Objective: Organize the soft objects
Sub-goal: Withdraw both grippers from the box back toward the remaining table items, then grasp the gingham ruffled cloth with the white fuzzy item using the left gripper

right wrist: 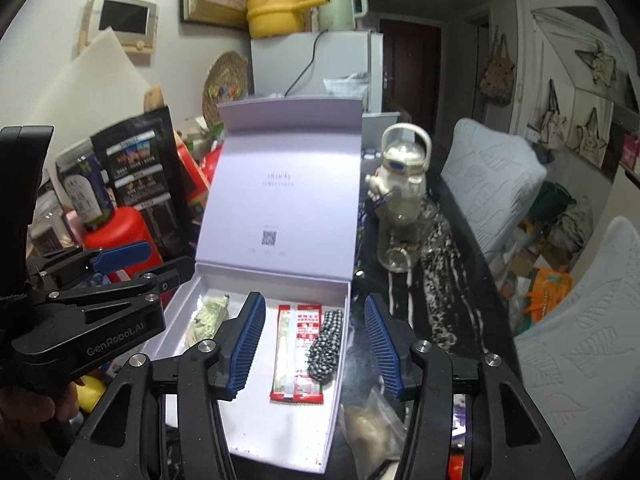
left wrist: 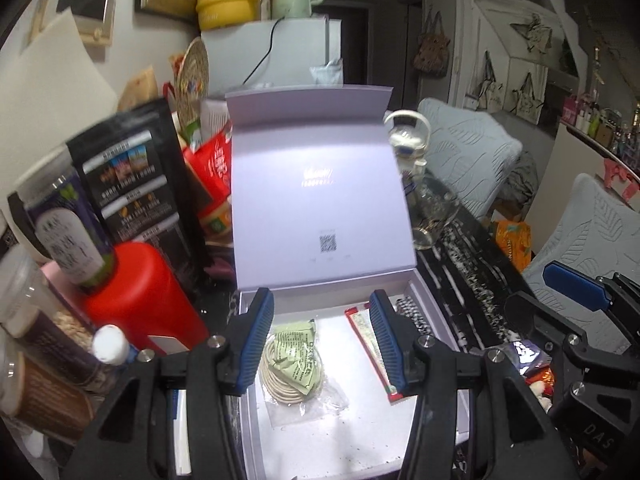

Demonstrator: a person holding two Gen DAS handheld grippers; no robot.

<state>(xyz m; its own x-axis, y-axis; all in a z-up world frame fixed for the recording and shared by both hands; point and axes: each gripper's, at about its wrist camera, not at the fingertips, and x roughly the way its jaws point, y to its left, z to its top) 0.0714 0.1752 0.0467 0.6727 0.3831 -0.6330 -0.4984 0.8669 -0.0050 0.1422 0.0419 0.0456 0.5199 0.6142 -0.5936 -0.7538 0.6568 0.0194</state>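
Note:
An open lavender box [left wrist: 256,408] [right wrist: 340,364] with its lid up stands on the dark table. Inside lie a clear bag with a coiled cream cord and green packet [left wrist: 294,364] [right wrist: 210,314], a red sachet [left wrist: 366,344] [right wrist: 298,354] and a black-and-white checked fabric roll [left wrist: 414,310] [right wrist: 328,344]. My left gripper [left wrist: 322,344] is open and empty above the box. My right gripper [right wrist: 316,348] is open and empty over the box's right side. A clear bag with something beige [right wrist: 370,428] lies on the table right of the box.
A red bottle [left wrist: 140,300], jars and a black pouch [left wrist: 132,176] crowd the left. A white kettle-shaped bottle [right wrist: 402,184] on a glass jar [right wrist: 400,252] stands right of the lid. Small wrapped items [left wrist: 528,360] lie by the right gripper. Cushioned chairs [right wrist: 488,184] stand at the right.

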